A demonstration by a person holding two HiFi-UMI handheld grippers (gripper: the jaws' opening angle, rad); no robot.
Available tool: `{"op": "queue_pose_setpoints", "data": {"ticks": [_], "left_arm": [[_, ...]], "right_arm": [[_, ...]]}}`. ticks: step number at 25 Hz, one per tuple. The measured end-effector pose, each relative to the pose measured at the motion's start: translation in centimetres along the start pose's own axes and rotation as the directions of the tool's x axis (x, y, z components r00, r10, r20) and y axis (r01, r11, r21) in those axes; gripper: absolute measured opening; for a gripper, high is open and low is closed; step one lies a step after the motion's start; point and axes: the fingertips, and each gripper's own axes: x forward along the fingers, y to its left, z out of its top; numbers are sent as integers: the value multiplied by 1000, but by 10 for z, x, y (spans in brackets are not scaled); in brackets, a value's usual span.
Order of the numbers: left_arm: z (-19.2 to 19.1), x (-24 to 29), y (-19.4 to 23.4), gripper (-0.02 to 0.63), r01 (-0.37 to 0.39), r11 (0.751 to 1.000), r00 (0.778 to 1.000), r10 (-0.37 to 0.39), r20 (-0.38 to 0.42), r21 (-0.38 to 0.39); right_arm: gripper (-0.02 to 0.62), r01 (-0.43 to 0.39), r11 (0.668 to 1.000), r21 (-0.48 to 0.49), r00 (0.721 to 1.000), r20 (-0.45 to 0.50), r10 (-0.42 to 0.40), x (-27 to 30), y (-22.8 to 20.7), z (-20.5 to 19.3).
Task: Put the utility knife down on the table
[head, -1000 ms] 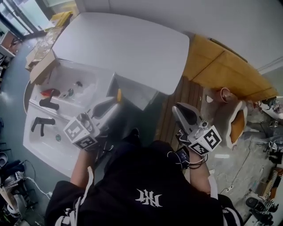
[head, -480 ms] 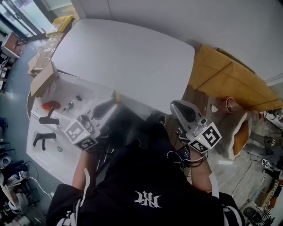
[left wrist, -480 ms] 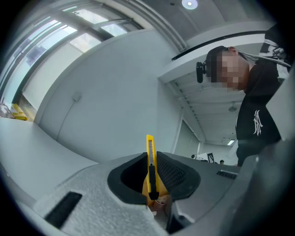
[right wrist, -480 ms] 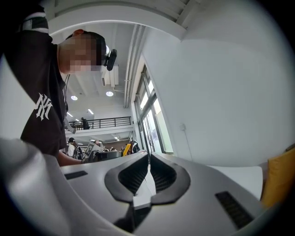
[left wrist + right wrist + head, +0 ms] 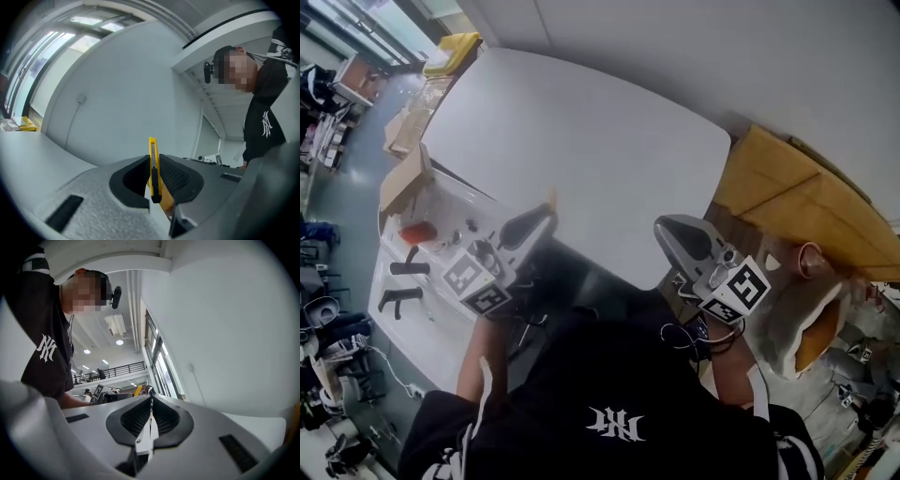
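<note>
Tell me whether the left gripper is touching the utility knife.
Touching. The left gripper view shows the left gripper shut on the yellow utility knife, with both jaws pressed against its sides and no gap.

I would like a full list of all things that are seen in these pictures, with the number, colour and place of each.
table: one, white, in front of the person
utility knife: one, yellow, upright between the left tool's jaws
cardboard box: one, brown, at the table's left side
black handles: two, black, left of the table
panels: a few, tan, right of the table
shirt: one, black, on the person
left tool: one, grey, shut on the knife
right tool: one, grey, shut, empty
</note>
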Motion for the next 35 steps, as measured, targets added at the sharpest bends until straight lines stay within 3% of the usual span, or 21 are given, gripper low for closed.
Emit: {"op": "queue_pose_setpoints", "data": {"ticks": [4,9,14,18,22,27,35], "left_arm": [[14,40,24,61,-53,998,999,53,-1,28],[20,95,55,61,-51,998,998,52,-26,43],[3,140,113,61,-59,994,994,67,-91,90],[-4,163,165,61,-52,997,994,57,-93,57],[-27,187,220,61,-28,999,991,29,-127,16],[-69,238,285,61,-43,998,977,51,-206,41],[-139,312,361,61,-118,989,934,140,-329,87]], "right_arm": [[6,-34,999,-8,999,-20,34,5,-43,7],[6,14,1000,-23,999,-29,-15,19,-105,13],[6,34,998,-56,997,-66,-37,64,-162,-2],[6,84,994,-68,992,-90,-90,103,-200,-9],[6,109,991,-84,985,-124,-119,133,-239,-28],[6,104,987,-123,977,-173,-125,149,-303,-63],[7,102,992,-74,971,-208,-115,163,-401,-129]]}}
